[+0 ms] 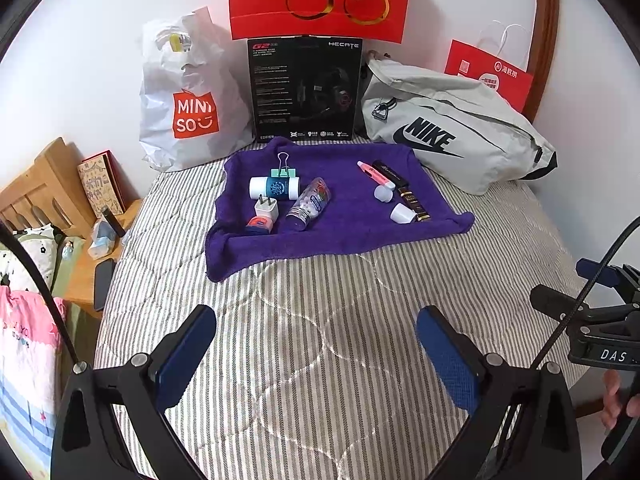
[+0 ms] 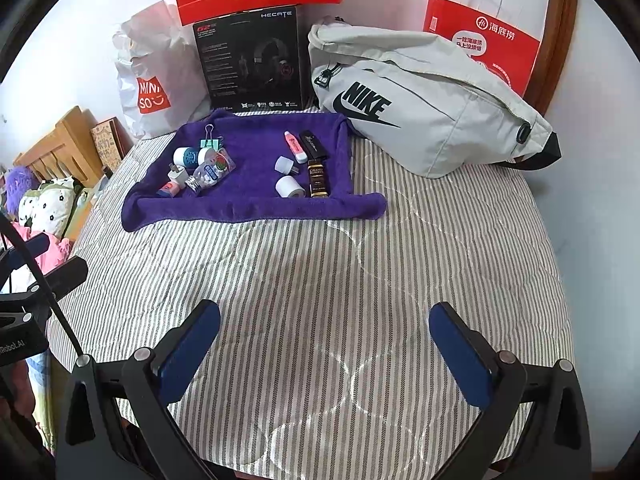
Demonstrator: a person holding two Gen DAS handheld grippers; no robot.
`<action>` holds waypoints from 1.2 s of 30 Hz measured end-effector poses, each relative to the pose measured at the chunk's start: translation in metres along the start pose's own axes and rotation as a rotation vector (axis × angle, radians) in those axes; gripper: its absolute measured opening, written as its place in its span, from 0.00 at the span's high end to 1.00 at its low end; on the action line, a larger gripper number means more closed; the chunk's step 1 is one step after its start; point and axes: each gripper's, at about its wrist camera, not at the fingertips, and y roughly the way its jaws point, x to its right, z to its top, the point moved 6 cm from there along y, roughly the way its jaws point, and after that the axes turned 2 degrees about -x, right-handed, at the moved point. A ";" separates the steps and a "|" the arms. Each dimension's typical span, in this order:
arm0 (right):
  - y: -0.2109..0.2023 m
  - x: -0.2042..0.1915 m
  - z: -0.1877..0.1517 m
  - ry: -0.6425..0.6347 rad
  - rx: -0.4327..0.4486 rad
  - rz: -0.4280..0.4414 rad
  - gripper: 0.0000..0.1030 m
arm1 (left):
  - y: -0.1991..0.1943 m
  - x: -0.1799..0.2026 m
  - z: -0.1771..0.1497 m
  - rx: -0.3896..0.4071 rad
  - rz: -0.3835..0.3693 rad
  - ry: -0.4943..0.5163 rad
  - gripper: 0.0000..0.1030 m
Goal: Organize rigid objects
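Lying on a purple towel (image 1: 340, 216) near the far edge of a striped quilt (image 1: 320, 320) were two clusters: a white bottle (image 1: 274, 188), charger plug (image 1: 266, 208) and pill bottle (image 1: 308, 204) toward its left edge, a pink tube (image 1: 374, 170) and white caps (image 1: 384, 193) toward its right. Both the left gripper (image 1: 316, 356) and right gripper (image 2: 324, 352) hovered wide open and empty over bare quilt near its front edge. Shopping bags and a grey Nike bag (image 2: 420, 104) lined the white wall.

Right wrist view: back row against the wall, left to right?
Miniso bag → black headset box → grey Nike bag → red paper bag. The red cherry bag overlaps above the box, so omitted.
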 end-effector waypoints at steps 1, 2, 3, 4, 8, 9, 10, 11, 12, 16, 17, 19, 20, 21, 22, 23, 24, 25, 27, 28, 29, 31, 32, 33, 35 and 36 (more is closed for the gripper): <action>0.000 0.000 0.000 0.000 0.001 0.001 0.00 | 0.000 0.001 0.000 -0.001 0.001 0.000 0.01; -0.001 0.000 0.000 0.000 0.001 0.003 0.00 | 0.000 0.001 -0.001 -0.003 0.003 0.000 0.01; -0.001 0.000 0.000 -0.002 0.001 0.005 0.00 | 0.000 0.001 -0.001 -0.004 0.004 0.001 0.01; -0.001 -0.001 0.000 -0.001 0.002 0.005 0.00 | 0.000 0.001 -0.001 -0.005 0.004 0.001 0.01; -0.002 -0.001 -0.001 0.005 0.003 0.006 0.00 | 0.001 0.001 -0.002 -0.005 0.002 0.006 0.01; -0.002 0.000 -0.001 0.008 0.004 0.006 0.00 | 0.001 0.000 -0.002 -0.004 0.003 0.006 0.01; -0.002 0.000 -0.001 0.008 0.004 0.006 0.00 | 0.000 0.000 -0.003 -0.004 0.003 0.005 0.01; -0.002 0.001 -0.001 0.009 0.004 0.006 0.00 | 0.000 -0.001 -0.003 -0.004 0.001 0.004 0.01; -0.002 0.001 -0.001 0.009 0.004 0.005 0.00 | 0.001 -0.001 -0.003 -0.004 0.001 0.005 0.01; -0.001 0.001 -0.001 0.007 0.005 0.005 0.00 | 0.000 -0.001 -0.003 -0.005 0.002 0.005 0.01; -0.001 0.001 -0.001 0.007 0.004 0.006 0.00 | 0.000 -0.001 -0.003 -0.006 0.002 0.006 0.01; -0.001 0.001 -0.002 0.006 0.004 0.005 0.00 | 0.000 0.000 -0.003 -0.006 0.004 0.004 0.01; -0.001 0.001 -0.002 0.007 0.003 0.005 0.00 | 0.000 -0.001 -0.003 -0.006 0.001 0.005 0.01; -0.001 0.001 -0.002 0.007 0.003 0.006 0.00 | 0.000 -0.001 -0.003 -0.007 0.002 0.006 0.01; -0.001 0.001 -0.002 0.005 0.003 0.006 0.00 | 0.000 0.000 -0.003 -0.008 0.003 0.005 0.01; -0.001 0.001 -0.002 0.004 0.004 0.004 0.00 | 0.000 0.000 -0.003 -0.010 0.004 0.004 0.01; -0.002 0.001 -0.003 0.004 0.004 0.004 0.00 | 0.000 0.000 -0.004 -0.011 0.005 0.004 0.01; -0.002 0.001 -0.003 0.005 0.005 0.004 0.00 | 0.000 0.000 -0.004 -0.011 0.007 0.003 0.01; -0.002 0.001 -0.003 0.006 0.006 0.004 0.00 | 0.000 -0.001 -0.005 -0.011 0.007 -0.001 0.01; -0.003 0.002 -0.003 0.006 0.007 0.003 0.00 | 0.000 -0.001 -0.005 -0.012 0.007 0.001 0.01; -0.003 0.002 -0.003 0.006 0.007 0.004 0.00 | 0.000 -0.002 -0.005 -0.013 0.007 0.002 0.01; -0.003 0.002 -0.003 0.005 0.008 0.002 0.00 | 0.000 -0.001 -0.005 -0.013 0.008 -0.001 0.01; -0.004 0.002 -0.003 0.006 0.010 0.001 0.00 | -0.001 -0.001 -0.006 -0.012 0.009 -0.002 0.01; -0.004 0.002 -0.003 0.006 0.011 0.003 0.00 | -0.001 -0.001 -0.006 -0.013 0.010 -0.003 0.01; -0.005 0.003 -0.002 0.006 0.013 0.003 0.00 | -0.001 -0.002 -0.006 -0.013 0.009 -0.003 0.01; -0.005 0.003 -0.002 0.006 0.013 0.002 0.00 | -0.002 -0.002 -0.006 -0.013 0.009 -0.003 0.01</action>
